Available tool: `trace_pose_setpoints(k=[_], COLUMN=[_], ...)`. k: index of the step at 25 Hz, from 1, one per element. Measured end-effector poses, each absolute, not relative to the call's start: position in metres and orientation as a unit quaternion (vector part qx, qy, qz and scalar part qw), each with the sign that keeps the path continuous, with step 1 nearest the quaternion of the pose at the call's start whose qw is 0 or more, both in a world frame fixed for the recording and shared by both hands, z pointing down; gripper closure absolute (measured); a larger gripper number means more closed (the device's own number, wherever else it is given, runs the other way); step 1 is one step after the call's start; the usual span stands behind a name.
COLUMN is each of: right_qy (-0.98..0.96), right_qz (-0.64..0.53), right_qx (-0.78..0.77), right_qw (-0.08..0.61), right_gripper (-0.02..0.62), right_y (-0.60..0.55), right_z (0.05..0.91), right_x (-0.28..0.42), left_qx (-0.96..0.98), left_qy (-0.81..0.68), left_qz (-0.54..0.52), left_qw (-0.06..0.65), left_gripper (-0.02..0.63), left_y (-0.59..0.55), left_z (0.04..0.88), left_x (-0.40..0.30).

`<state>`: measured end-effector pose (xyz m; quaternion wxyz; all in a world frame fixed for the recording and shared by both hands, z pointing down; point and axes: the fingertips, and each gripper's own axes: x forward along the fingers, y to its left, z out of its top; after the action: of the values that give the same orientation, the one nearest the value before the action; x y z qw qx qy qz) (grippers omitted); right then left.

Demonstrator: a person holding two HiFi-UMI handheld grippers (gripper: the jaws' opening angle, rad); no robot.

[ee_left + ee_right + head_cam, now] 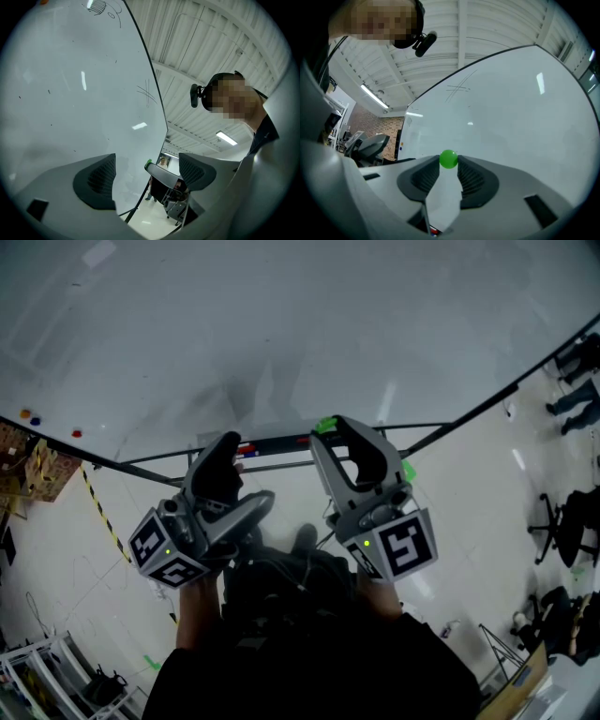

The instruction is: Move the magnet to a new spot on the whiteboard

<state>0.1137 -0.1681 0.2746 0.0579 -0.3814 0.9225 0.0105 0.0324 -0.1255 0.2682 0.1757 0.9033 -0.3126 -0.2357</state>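
The whiteboard (281, 324) fills the upper part of the head view. A small round green magnet (449, 159) is pinched at the tips of my right gripper (449, 165), which is shut on it. In the head view the magnet (325, 425) and the right gripper (328, 432) sit by the board's lower edge; I cannot tell whether the magnet touches the board. My left gripper (239, 486) hangs just to the left, open and holding nothing. In the left gripper view its jaws (147, 171) stand wide apart, facing along the whiteboard (70, 93), with the green magnet (148, 164) in the distance.
A tray (281, 442) along the board's lower edge holds red and blue markers (247, 448). Small coloured magnets (30, 416) stick at the board's far left. Office chairs (562, 521) stand on the floor to the right, and a wire rack (37, 676) at lower left.
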Motion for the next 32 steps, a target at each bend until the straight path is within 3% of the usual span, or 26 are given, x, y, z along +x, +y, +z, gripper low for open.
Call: trace_pose_setpoints(k=[18, 32], right_qy=[0.913, 0.897], right_qz=[0.014, 0.044], right_qx=[-0.404, -0.44], right_qw=[0.048, -0.005], right_gripper=[0.446, 0.446], right_y=[-0.167, -0.189], right_z=[0.273, 0.275], right_x=[0.113, 0.052], left_qx=[0.906, 0.913], left_qy=[-0.287, -0.267], left_qz=[-0.244, -0.244], left_qw=[0.19, 0.191], left_gripper=[0.193, 0.193], left_y=[-0.124, -0.132], left_z=[0.264, 0.264], left_x=[0.027, -0.038])
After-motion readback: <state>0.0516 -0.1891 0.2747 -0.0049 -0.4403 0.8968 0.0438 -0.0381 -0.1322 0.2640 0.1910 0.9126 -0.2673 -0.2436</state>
